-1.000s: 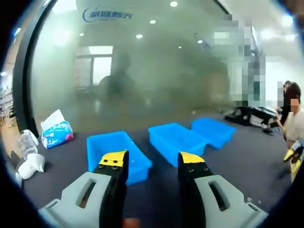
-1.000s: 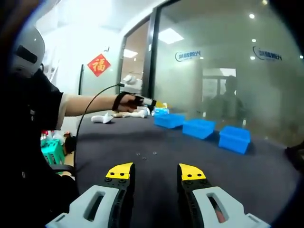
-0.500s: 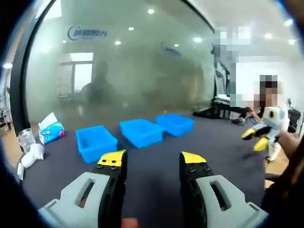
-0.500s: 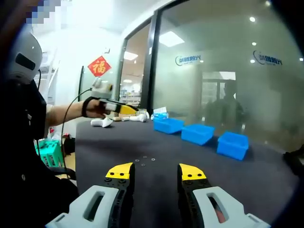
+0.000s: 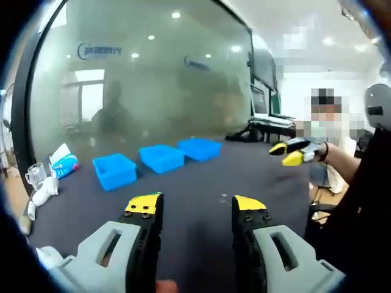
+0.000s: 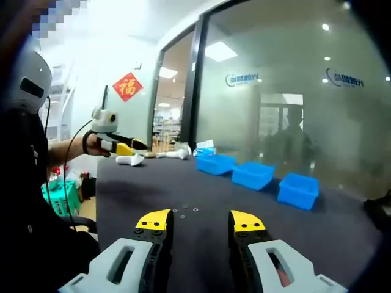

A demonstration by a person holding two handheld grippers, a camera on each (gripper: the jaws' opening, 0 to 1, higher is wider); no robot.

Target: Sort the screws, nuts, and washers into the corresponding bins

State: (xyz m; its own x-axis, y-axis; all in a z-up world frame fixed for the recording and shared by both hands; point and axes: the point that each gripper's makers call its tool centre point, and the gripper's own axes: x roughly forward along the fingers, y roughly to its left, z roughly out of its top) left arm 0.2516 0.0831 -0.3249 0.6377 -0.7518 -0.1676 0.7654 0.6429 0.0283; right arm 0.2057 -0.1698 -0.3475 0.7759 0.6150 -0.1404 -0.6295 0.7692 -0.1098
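While both jaws gape, rectangular plastic bins (image 5: 162, 157) sit apart.

A dark table (image 6: 201, 189) carries three blue bins (image 6: 253, 174), small scattered hardware (image 6: 185, 210) and a tissue pack (image 5: 63, 163).

Both views look low across the dark grey tabletop (image 5: 201, 183) toward the frosted glass wall (image 5: 153, 79). They share the three blue plastic bins (image 5: 157, 160) (image 6: 253, 175), far off: left view from the right, right view from the left.
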